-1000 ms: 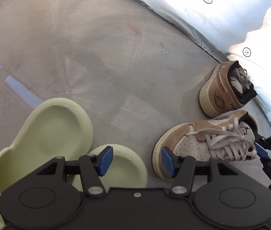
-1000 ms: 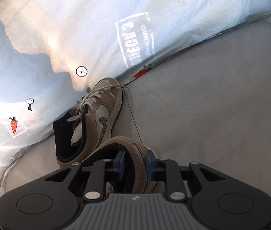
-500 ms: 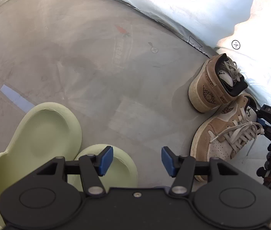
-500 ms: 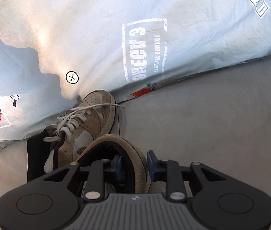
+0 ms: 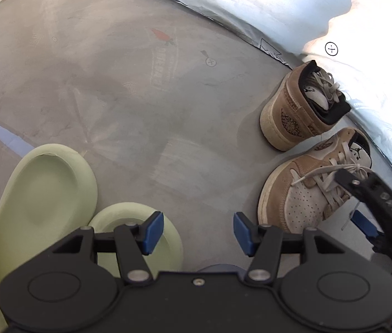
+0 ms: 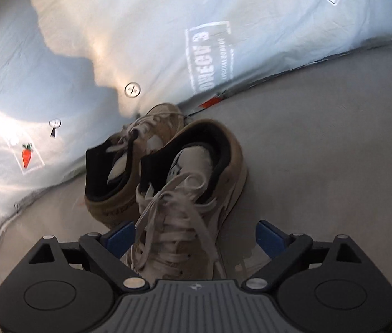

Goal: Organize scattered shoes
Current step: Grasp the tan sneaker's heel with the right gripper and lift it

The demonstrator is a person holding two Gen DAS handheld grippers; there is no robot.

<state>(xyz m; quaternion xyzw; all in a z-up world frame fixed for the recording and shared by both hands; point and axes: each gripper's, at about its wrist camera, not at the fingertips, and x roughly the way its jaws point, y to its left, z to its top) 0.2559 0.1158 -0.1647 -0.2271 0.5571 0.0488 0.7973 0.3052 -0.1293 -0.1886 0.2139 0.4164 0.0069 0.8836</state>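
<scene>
Two tan suede sneakers stand side by side on the grey floor against a white sheet. In the right wrist view the near sneaker [image 6: 196, 180] lies between the fingers of my right gripper [image 6: 196, 238], whose jaws are opening wide; the pads do not touch it. Its mate [image 6: 112, 172] sits just beyond on the left. From the left wrist view both sneakers [image 5: 301, 194] [image 5: 293, 111] are at the right, with the right gripper [image 5: 351, 198] over the nearer one's laces. My left gripper [image 5: 198, 233] is open and holds nothing. Two pale green slippers [image 5: 43, 194] [image 5: 168, 247] lie below it.
A white printed sheet [image 5: 334, 14] rises along the far edge behind the sneakers, also shown as the white printed sheet [image 6: 140, 27]. A blue tape strip [image 5: 10, 138] marks the floor at the left. Bare grey floor [image 5: 140, 111] stretches between slippers and sneakers.
The right gripper was shut on the near sneaker's heel collar; it has let go, spread wide and drawn back. The sneaker now rests beside its mate. The left gripper barely moved.
</scene>
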